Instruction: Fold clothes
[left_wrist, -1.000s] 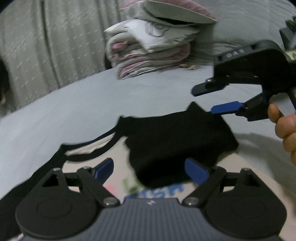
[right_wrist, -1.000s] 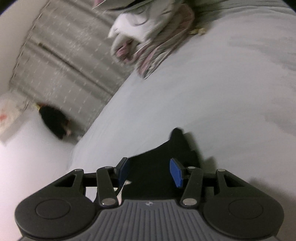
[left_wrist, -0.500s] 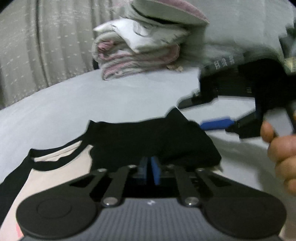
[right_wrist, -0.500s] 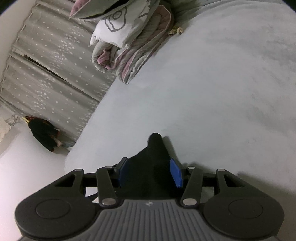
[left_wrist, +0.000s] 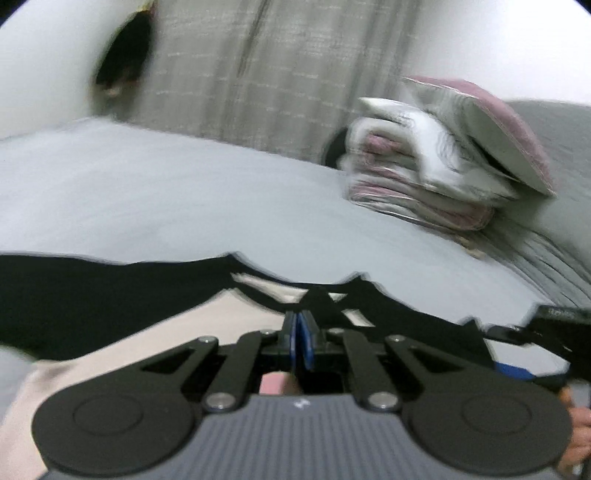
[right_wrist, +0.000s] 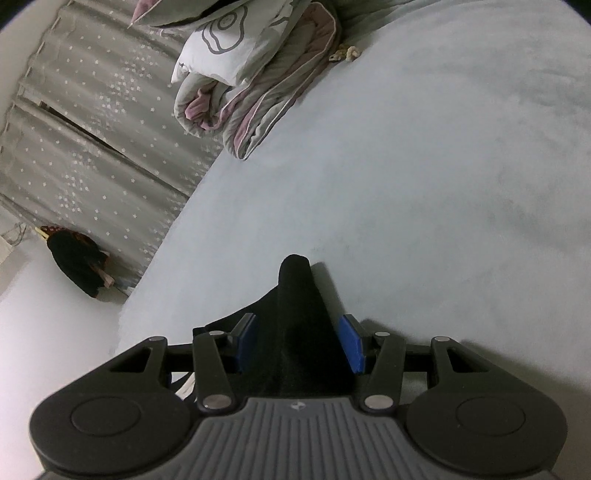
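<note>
A pale pink shirt (left_wrist: 166, 332) with black sleeves and a black collar lies on the grey bed sheet (left_wrist: 166, 192). My left gripper (left_wrist: 301, 334) is shut, its blue pads pressed together on a pinch of black fabric that tents up just past them near the collar. One black sleeve (left_wrist: 74, 291) stretches off to the left. My right gripper (left_wrist: 513, 350) shows at the right edge, over the other sleeve. In the right wrist view that gripper (right_wrist: 297, 341) stands half open, and a raised fold of black sleeve (right_wrist: 295, 291) runs between its pads.
A stack of folded bedding (left_wrist: 436, 173) (right_wrist: 251, 81) sits at the far side of the bed, against a grey curtain (left_wrist: 240, 74). A dark bundle (right_wrist: 79, 258) lies on the floor by the curtain. A person's fingers (left_wrist: 576, 417) hold the right gripper.
My left gripper has gone from open to shut on the black fabric, then swung across the shirt and rolled. The right gripper has kept its place and its opening.
</note>
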